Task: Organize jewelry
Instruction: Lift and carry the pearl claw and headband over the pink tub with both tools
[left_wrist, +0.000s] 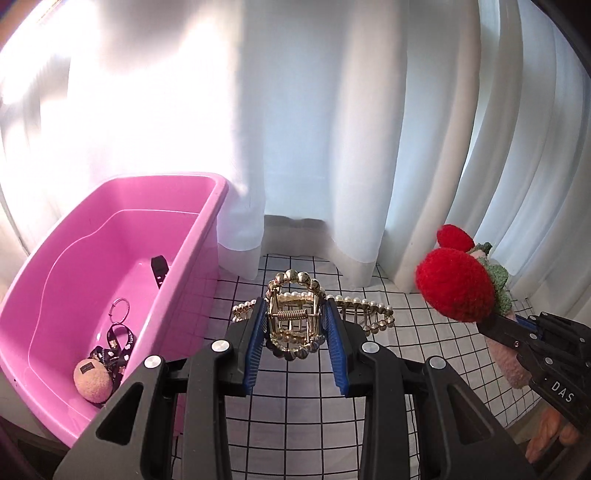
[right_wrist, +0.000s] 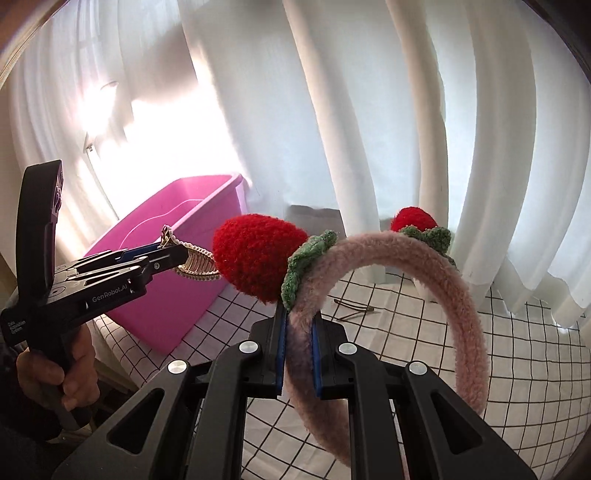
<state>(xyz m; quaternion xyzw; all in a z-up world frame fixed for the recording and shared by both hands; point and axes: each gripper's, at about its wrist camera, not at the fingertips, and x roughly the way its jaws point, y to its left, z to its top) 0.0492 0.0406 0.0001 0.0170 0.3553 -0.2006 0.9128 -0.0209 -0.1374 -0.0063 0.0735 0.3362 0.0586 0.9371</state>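
My left gripper (left_wrist: 295, 325) is shut on a gold pearl hair claw (left_wrist: 295, 314) and holds it above the checked cloth, just right of the pink bin (left_wrist: 207, 221). The claw also shows in the right wrist view (right_wrist: 195, 264). My right gripper (right_wrist: 297, 350) is shut on a fuzzy pink headband (right_wrist: 469, 295) with two red strawberry pompoms (right_wrist: 258, 251) and green leaves. The headband is held upright in the air to the right of the left gripper; it shows in the left wrist view (left_wrist: 454, 284). The bin holds a keyring with a dark ribbon strap (left_wrist: 118, 339) and a beige pompom (left_wrist: 92, 380).
A white cloth with a black grid (right_wrist: 517, 369) covers the table. White curtains (left_wrist: 332, 129) hang behind the table. A thin dark hairpin (right_wrist: 354, 308) lies on the cloth beyond the headband. The pink bin also shows at left in the right wrist view (right_wrist: 192, 295).
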